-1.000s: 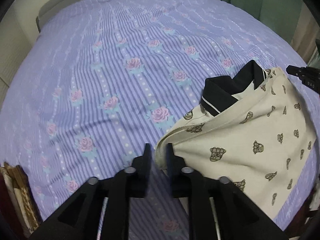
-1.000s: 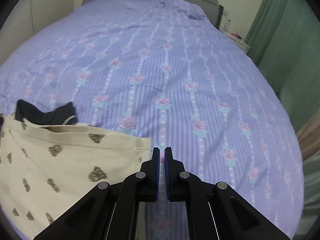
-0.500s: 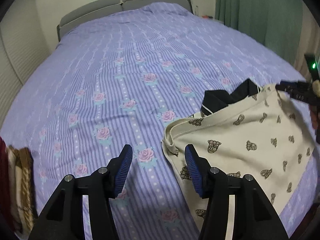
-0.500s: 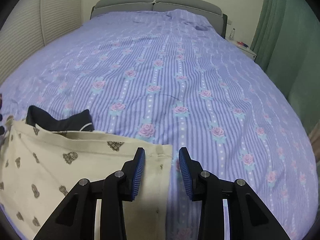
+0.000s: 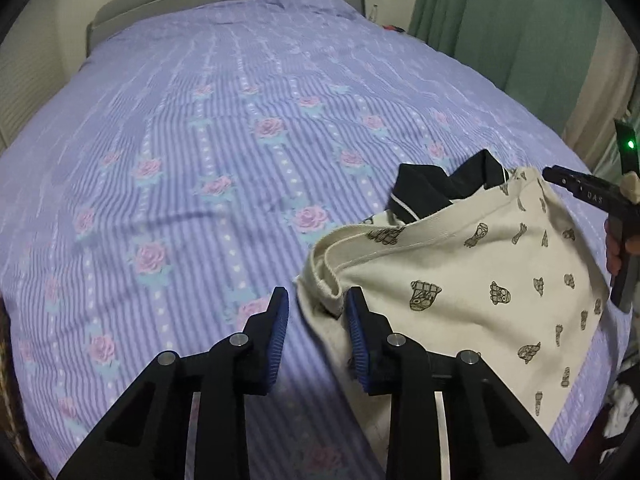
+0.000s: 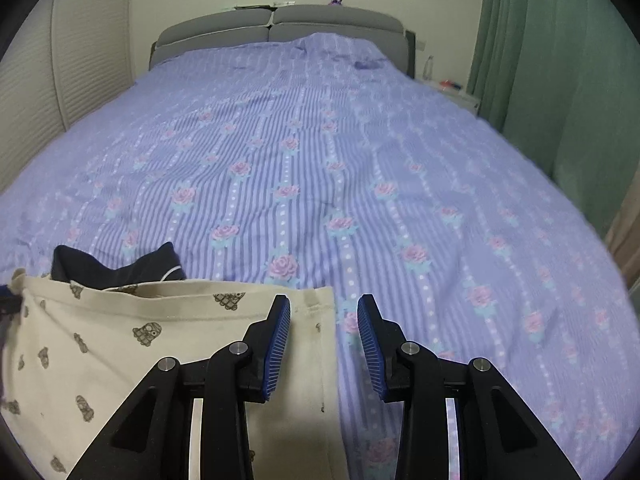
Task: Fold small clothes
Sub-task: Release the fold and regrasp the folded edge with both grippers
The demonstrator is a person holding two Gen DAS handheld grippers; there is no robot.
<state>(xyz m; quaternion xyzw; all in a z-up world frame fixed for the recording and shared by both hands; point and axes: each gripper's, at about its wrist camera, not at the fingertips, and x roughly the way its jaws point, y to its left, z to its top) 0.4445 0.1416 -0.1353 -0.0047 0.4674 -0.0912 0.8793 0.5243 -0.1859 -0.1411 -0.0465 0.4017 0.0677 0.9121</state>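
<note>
- A cream printed garment [image 5: 472, 280] is spread near the foot of a purple flowered bedspread [image 5: 224, 152], with a black piece [image 5: 436, 188] lying under its far edge.
- The left gripper [image 5: 318, 322] is seen closing, its jaws astride the garment's corner, not yet pressing.
- The right gripper [image 6: 324, 328] is parted over the opposite corner, gripping nothing.

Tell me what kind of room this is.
Most likely a bedroom. A wide bed with a purple striped, rose-patterned bedspread fills the view, a grey padded headboard stands against the far wall, and long green curtains hang at the side. A small cream printed garment lies on the bedspread.
</note>
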